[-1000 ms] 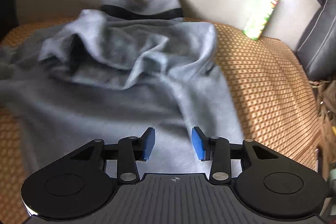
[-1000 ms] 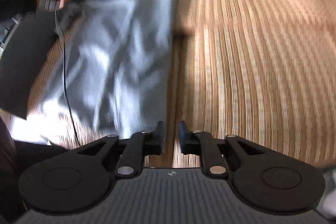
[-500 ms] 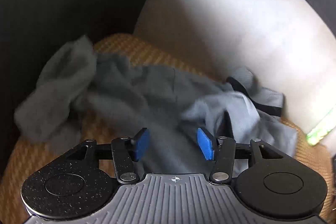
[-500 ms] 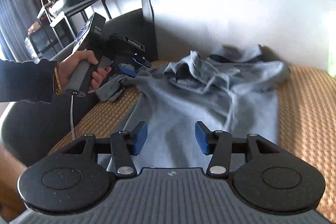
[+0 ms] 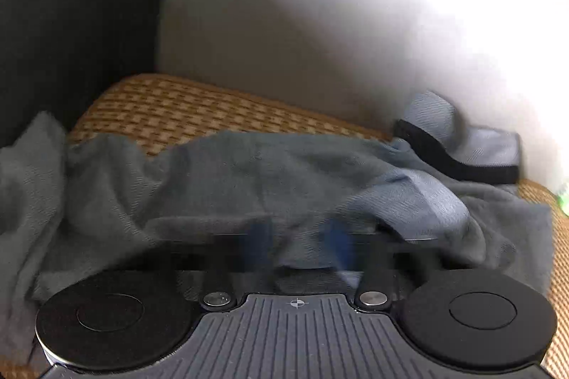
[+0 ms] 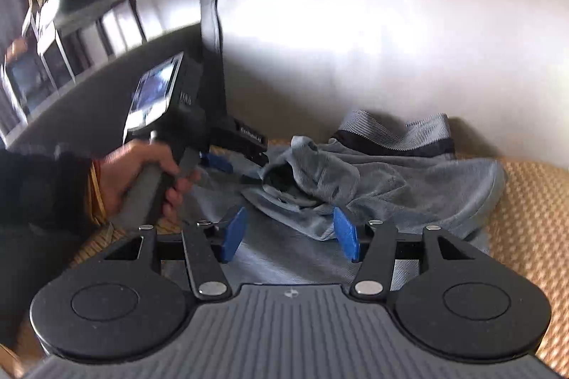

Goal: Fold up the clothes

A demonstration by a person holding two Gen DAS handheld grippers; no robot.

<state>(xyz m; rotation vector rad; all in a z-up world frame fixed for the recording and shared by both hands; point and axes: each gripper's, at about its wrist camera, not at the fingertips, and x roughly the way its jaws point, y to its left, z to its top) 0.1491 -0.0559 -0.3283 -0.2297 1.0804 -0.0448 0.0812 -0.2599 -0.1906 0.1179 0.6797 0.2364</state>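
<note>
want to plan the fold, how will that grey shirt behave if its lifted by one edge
The grey shirt will probably hang limp: it already lies in soft bunched creases on the woven mat. It looks thin and light, so it should lift easily. Pulled by one edge it would likely drag and bunch, since folds lie heaped over each other near the collar.

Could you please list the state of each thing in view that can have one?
grey shirt: crumpled, unfolded, on the woven seat mat.
collar: propped against the sofa backrest.
left hand-held gripper: shut on shirt fabric.
right hand-held gripper: opening, nothing pinched.
</note>
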